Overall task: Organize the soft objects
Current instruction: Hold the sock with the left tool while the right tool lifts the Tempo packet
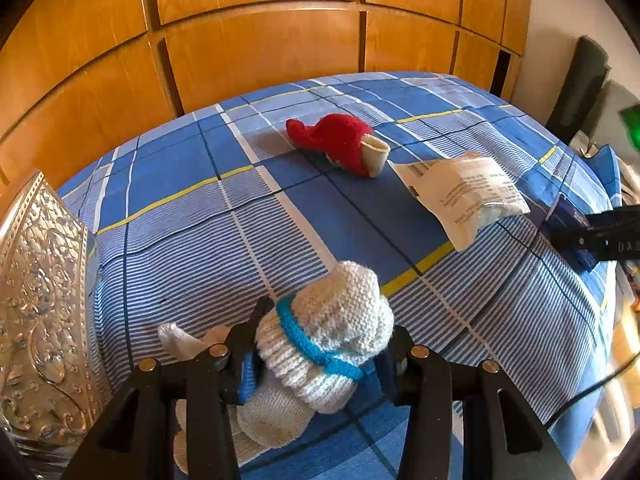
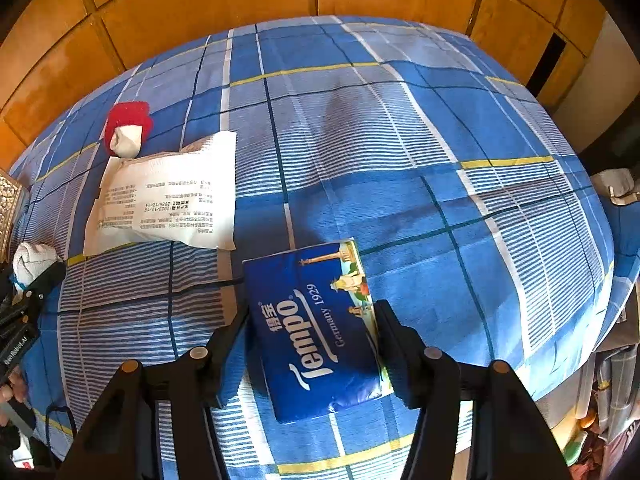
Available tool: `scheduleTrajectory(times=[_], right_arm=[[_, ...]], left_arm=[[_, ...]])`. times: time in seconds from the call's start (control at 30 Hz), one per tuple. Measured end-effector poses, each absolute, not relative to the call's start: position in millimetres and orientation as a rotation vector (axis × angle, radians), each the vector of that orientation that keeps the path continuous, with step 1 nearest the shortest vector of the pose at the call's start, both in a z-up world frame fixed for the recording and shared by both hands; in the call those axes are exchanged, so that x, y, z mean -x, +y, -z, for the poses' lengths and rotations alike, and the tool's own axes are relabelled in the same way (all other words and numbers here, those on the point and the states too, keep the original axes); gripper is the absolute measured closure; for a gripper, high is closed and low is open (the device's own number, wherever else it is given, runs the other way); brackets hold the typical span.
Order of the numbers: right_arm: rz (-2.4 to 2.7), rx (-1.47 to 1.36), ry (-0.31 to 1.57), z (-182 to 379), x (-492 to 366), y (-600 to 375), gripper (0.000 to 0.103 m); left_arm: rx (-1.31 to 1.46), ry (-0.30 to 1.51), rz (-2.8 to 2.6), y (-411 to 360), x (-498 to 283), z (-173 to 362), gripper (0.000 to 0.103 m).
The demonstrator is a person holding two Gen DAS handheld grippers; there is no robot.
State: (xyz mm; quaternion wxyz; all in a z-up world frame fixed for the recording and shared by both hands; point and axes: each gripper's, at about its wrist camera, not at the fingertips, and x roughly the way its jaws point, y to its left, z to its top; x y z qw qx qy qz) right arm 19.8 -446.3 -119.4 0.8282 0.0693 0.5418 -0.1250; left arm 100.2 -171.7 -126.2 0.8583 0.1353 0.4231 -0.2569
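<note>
Your left gripper (image 1: 324,354) clamps a knitted white sock (image 1: 320,344).
It is bunched, blue-banded, low in frame; your right gripper (image 2: 312,344) grasps the blue tissue pack (image 2: 316,332).

White sock (image 1: 324,344) chunky knit; tissue pack (image 2: 320,332) glossy plastic; sheet (image 2: 400,160) matt cotton; tray (image 1: 40,300) embossed metal

Two wrist cameras, both low over the bed (image 1: 200,208).

Each looks steeply down along its own tool toward the wooden wall (image 1: 260,48). Shared ground: the white packet (image 1: 464,196), red sock (image 1: 340,142), and the right view catches the left tool (image 2: 36,280) at its edge.
</note>
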Motion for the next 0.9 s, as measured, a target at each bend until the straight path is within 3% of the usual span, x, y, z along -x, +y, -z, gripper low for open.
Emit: scheduleTrajectory(times=[0.47,0.67,0.9], right_arm=[[0.299,-0.146,1.063,121.1,-10.5,-438.4,0.045],[0.3,-0.139,1.049,120.0,-8.7,-437.7,0.045],[0.304,-0.14,1.044,119.6,-8.2,-437.0,0.045]], left_arm=[[-0.23,0.922,0.546,-186.2,-129.9,83.9,0.059],[-0.14,0.892,0.508,-175.0,-173.3,30.4,0.059],[-0.06,0.819,0.347,-101.9,-236.0,-41.5,0.059]])
